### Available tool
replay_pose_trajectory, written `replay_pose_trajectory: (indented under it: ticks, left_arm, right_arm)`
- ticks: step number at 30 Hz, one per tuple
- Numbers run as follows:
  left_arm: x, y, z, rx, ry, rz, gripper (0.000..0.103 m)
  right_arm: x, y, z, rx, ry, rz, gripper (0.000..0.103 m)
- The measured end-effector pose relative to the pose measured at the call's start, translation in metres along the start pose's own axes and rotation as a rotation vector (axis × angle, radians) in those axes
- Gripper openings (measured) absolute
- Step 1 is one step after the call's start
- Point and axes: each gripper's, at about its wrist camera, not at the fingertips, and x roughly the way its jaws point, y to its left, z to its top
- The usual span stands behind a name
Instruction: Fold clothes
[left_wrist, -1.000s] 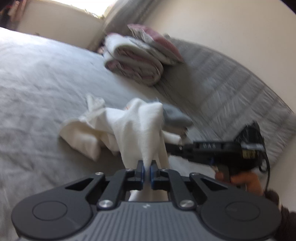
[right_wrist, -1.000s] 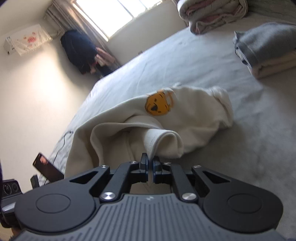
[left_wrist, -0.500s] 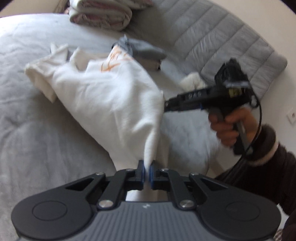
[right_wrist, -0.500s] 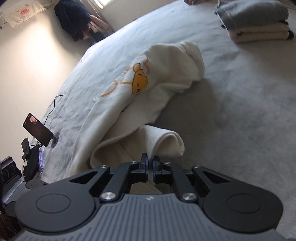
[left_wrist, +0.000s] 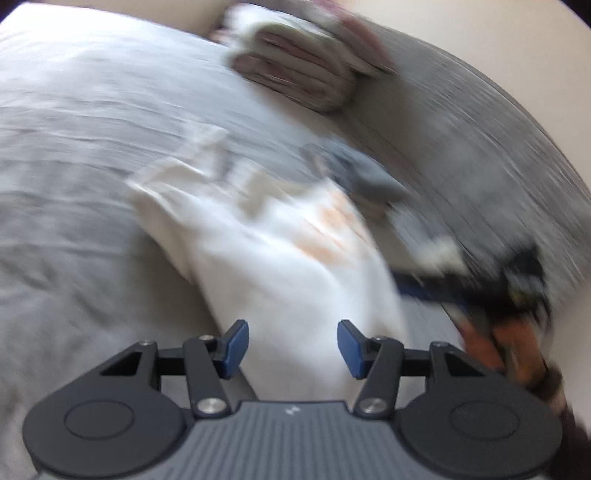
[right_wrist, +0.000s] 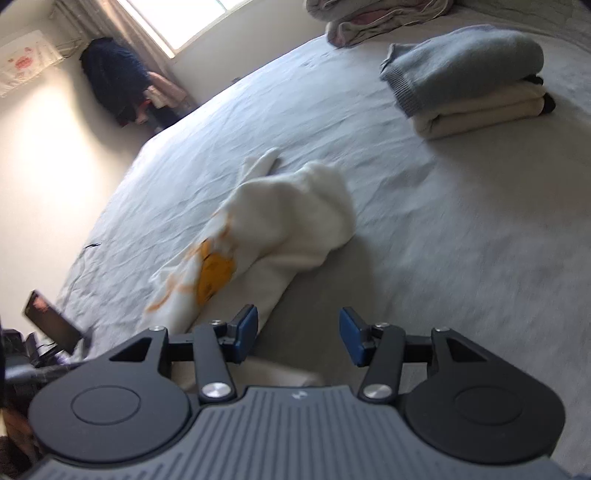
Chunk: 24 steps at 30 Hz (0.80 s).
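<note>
From my right tool (right_wrist: 298, 334), the sweatshirt (right_wrist: 295, 218) lies on the bed (right_wrist: 461, 258) at about eleven o'clock, running away from me. A stack of folded clothes (right_wrist: 469, 85) sits well beyond it at one o'clock, with a bundled quilt (right_wrist: 373, 14) behind that. A phone (right_wrist: 51, 321) stands at nine o'clock, at the bed's edge. From my left tool (left_wrist: 291, 345), the sweatshirt (left_wrist: 280, 258) lies straight ahead at twelve.

Left gripper (left_wrist: 291, 345), right gripper (right_wrist: 298, 335): jaws opening
</note>
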Motion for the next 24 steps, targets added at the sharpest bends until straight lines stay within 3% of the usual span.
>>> replay_pose_trajectory:
  ticks: [8, 12, 15, 16, 17, 20, 24]
  left_arm:
    - [0.054, 0.022, 0.07, 0.007, -0.005, 0.257, 0.056]
    - [0.093, 0.041, 0.089, -0.054, 0.027, 0.311, 0.052]
    - [0.107, 0.044, 0.091, -0.054, 0.028, 0.349, 0.037]
    - [0.11, 0.043, 0.091, -0.039, 0.025, 0.365, 0.021]
    - [0.112, 0.041, 0.092, -0.024, 0.021, 0.381, 0.016]
    - [0.109, 0.034, 0.088, 0.047, -0.011, 0.411, 0.013]
    - [0.086, 0.031, 0.087, 0.063, -0.087, 0.437, 0.013]
  right_arm:
    - [0.036, -0.015, 0.017, 0.04, 0.008, -0.071, 0.055]
    - [0.048, -0.014, 0.022, 0.026, 0.015, -0.107, 0.058]
    - [0.057, -0.014, 0.024, 0.024, 0.033, -0.11, 0.06]
    - [0.059, -0.014, 0.024, 0.023, 0.034, -0.117, 0.06]
    - [0.06, -0.014, 0.024, 0.022, 0.036, -0.123, 0.061]
    - [0.062, -0.015, 0.023, 0.022, 0.039, -0.137, 0.061]
    - [0.061, -0.014, 0.022, 0.023, 0.035, -0.139, 0.061]
